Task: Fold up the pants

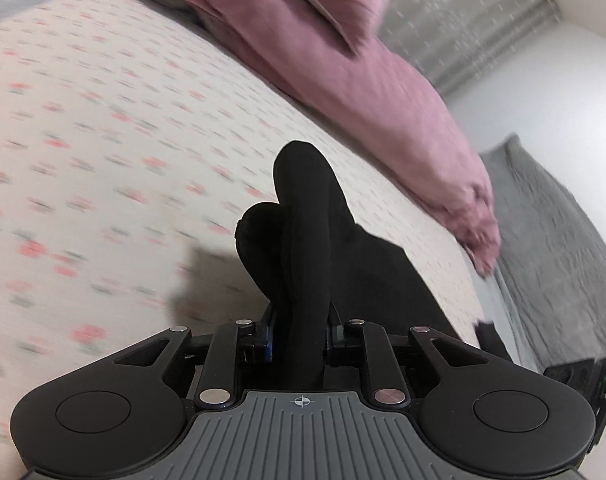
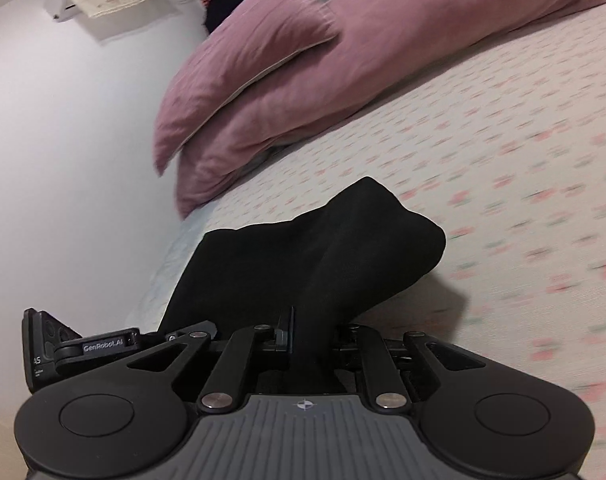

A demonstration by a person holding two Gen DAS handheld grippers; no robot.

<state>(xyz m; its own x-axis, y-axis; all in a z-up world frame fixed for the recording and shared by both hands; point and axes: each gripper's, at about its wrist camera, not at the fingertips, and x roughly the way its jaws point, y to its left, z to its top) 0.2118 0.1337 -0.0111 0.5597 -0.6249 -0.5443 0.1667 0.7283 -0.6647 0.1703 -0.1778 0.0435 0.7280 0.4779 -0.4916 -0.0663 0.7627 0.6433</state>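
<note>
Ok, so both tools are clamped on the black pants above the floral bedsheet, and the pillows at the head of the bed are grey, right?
Not quite: the pillows are mauve-pink, not grey, as the right wrist view shows. The rest stands: the left tool and right tool are each clamped on the black pants above the floral bedsheet.

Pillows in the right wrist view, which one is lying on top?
The smaller pink pillow nearer the wall lies on top; a pale edge lines its lower side. The longer pillow lies beneath it and stretches along the bed.
</note>
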